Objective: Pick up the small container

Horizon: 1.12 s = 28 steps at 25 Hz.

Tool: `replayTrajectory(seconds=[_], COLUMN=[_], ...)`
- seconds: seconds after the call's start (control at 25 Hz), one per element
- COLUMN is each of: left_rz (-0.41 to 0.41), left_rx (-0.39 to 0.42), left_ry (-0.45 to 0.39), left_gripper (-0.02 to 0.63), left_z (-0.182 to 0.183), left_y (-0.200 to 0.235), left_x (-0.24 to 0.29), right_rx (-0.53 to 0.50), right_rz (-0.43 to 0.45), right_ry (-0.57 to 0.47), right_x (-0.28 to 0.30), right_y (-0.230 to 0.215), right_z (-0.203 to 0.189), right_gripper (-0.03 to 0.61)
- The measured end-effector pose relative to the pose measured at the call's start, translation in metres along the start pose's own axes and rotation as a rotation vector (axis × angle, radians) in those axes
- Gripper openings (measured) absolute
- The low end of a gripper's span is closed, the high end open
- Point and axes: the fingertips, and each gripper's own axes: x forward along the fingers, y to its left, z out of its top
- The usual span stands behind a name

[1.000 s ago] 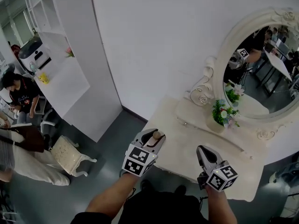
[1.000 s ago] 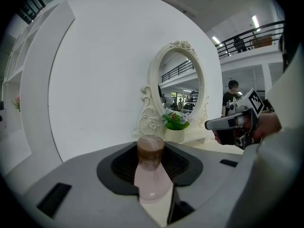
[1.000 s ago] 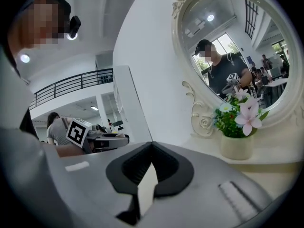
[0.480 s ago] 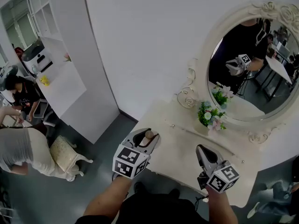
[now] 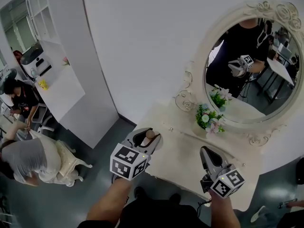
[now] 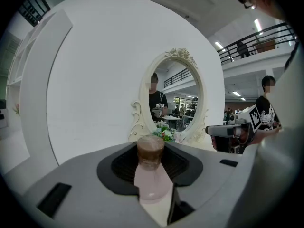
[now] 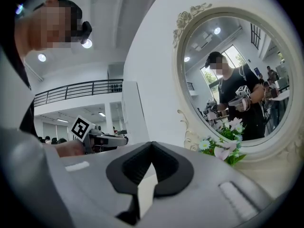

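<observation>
The left gripper (image 5: 145, 143) keeps its fingers part-open, clamped on the small container (image 6: 151, 167), clear above the worktop's (image 5: 190, 152) near left edge as before; the pickup looks done. The right gripper (image 5: 207, 156) is closed and empty.

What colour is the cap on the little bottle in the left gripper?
Brown cap, on a pale pink bottle; the left gripper view shows it best.

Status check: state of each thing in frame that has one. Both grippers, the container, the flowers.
small container: capped, clamped between the left gripper's jaws.
left gripper: shut on the small container.
right gripper: jaws together, nothing between them.
flower pot: upright on the dressing table, in front of the mirror.
</observation>
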Motion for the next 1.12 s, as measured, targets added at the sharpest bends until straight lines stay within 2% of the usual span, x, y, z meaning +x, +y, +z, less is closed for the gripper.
replayTrajectory(seconds=[0.32,0.84,1.12], left_rz=[0.007,0.024,0.046], left_rx=[0.043,-0.003,0.005], left_ry=[-0.005,0.021,0.021], left_gripper=[0.143,0.143,0.143], left_z=[0.004,-0.029,-0.026], left_y=[0.002,0.011,0.017], left_x=[-0.003,-0.005,-0.007], right_rx=[-0.005,-0.029,-0.046], right_rz=[-0.025,-0.029,-0.014], right_ry=[0.006,0.005,0.01], right_x=[-0.006,0.002,0.009], right_y=[0.003,0.001,0.001], right_z=[-0.01,-0.007,-0.005], right_gripper=[0.009,0.008,0.009])
